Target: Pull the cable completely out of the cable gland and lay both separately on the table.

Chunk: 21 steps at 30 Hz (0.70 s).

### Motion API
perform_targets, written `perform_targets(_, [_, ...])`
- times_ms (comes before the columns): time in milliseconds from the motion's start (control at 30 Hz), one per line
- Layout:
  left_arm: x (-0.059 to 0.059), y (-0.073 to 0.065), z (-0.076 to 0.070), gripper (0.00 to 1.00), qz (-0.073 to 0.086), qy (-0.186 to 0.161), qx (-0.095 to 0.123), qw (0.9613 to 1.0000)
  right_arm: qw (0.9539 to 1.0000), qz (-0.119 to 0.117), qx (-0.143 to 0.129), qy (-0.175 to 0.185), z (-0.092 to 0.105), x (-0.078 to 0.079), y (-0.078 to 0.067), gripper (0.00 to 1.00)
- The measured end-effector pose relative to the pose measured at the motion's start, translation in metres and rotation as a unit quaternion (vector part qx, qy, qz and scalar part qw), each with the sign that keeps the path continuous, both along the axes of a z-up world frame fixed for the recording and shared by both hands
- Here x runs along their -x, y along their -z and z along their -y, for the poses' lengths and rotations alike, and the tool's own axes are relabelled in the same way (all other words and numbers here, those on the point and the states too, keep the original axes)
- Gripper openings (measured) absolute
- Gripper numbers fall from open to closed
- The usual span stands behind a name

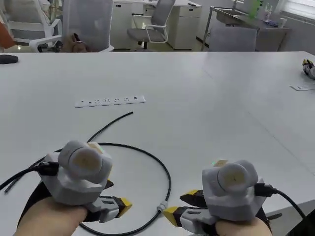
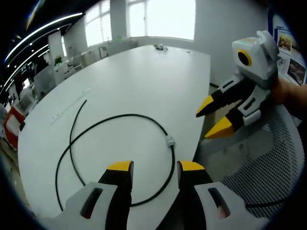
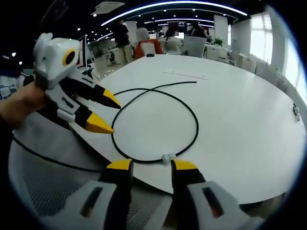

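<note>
Yellow-tipped jaws of the left gripper (image 2: 156,167) stand parted with nothing between them, and the right gripper (image 3: 152,165) is spread about as wide, also empty. In the head view the left gripper (image 1: 118,196) and the right gripper (image 1: 177,206) are held low at the near edge of the table (image 1: 206,98), tips turned toward each other, each in a hand. Between them, just past the tips, sits the small pale cable gland (image 1: 160,207), threaded on the black cable (image 1: 167,172). From the right gripper view the cable gland (image 3: 167,158) lies just ahead of the gap between that gripper's jaws; from the left gripper view it (image 2: 169,141) lies a little beyond them and slightly to the right. Outward from the gland the cable (image 3: 192,110) sweeps round in a wide loop flat on the tabletop, crosses itself, and one free end runs toward a white power strip (image 1: 110,101) farther back.
</note>
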<state>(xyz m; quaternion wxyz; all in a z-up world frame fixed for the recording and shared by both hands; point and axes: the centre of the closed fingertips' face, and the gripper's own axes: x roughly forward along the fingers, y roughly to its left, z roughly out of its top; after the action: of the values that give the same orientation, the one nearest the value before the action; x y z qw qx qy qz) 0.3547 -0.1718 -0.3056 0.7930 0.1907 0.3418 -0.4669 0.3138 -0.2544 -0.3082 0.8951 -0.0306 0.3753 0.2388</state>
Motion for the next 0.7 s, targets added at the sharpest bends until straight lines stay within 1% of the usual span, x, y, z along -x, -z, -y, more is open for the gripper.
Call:
perform_targets(100, [0.003,0.008,0.011,0.38,-0.011,0.009,0.0,0.9999,0.9998,0.009,-0.001,0.016,0.005,-0.003,-0.003,0.33])
perform_targets(133, [0.004,0.013,0.016,0.38,-0.021,0.013,0.0,0.9997,0.9997,0.011,0.0,0.02,0.006,-0.003,-0.003,0.33])
perform_targets(233, [0.007,0.023,0.026,0.38,-0.037,0.021,0.001,0.9991,0.9996,0.012,0.006,0.023,0.008,-0.004,-0.003,0.35])
perform_targets(267, [0.008,0.027,0.033,0.37,-0.045,0.015,0.012,0.9988,0.9996,0.014,0.008,0.025,0.009,-0.005,-0.003,0.35])
perform_targets(300, [0.01,0.029,0.04,0.37,-0.049,0.019,0.025,0.9983,0.9995,0.016,0.009,0.026,0.009,-0.005,-0.003,0.35])
perform_targets(333, [0.011,0.037,0.046,0.37,-0.063,0.013,0.031,0.9974,0.9994,0.017,0.01,0.028,0.01,-0.005,-0.004,0.35])
perform_targets(367, [0.01,0.042,0.048,0.37,-0.069,0.007,0.029,0.9972,0.9994,0.017,0.012,0.029,0.011,-0.005,-0.003,0.35])
perform_targets(400, [0.009,0.05,0.055,0.38,-0.066,0.013,0.024,0.9974,0.9993,0.017,0.014,0.031,0.012,-0.005,-0.003,0.35])
perform_targets(433, [0.008,0.055,0.059,0.38,-0.068,0.013,0.021,0.9974,0.9992,0.019,0.015,0.033,0.013,-0.005,-0.004,0.35])
perform_targets(533, [0.005,0.07,0.074,0.38,-0.061,0.018,0.012,0.9979,0.9987,0.025,0.016,0.042,0.016,-0.006,-0.005,0.35])
perform_targets(600, [0.002,0.08,0.083,0.38,-0.053,0.021,0.007,0.9983,0.9987,0.023,0.017,0.042,0.017,-0.006,-0.004,0.35])
perform_targets(633, [0.001,0.081,0.084,0.38,-0.053,0.02,0.006,0.9984,0.9987,0.023,0.018,0.041,0.017,-0.006,-0.004,0.35])
perform_targets(667, [0.0,0.089,0.089,0.37,-0.054,0.018,0.005,0.9984,0.9987,0.023,0.019,0.04,0.017,-0.007,-0.005,0.35])
perform_targets(700, [-0.001,0.091,0.091,0.36,-0.049,0.018,0.004,0.9986,0.9988,0.023,0.02,0.039,0.017,-0.007,-0.004,0.35])
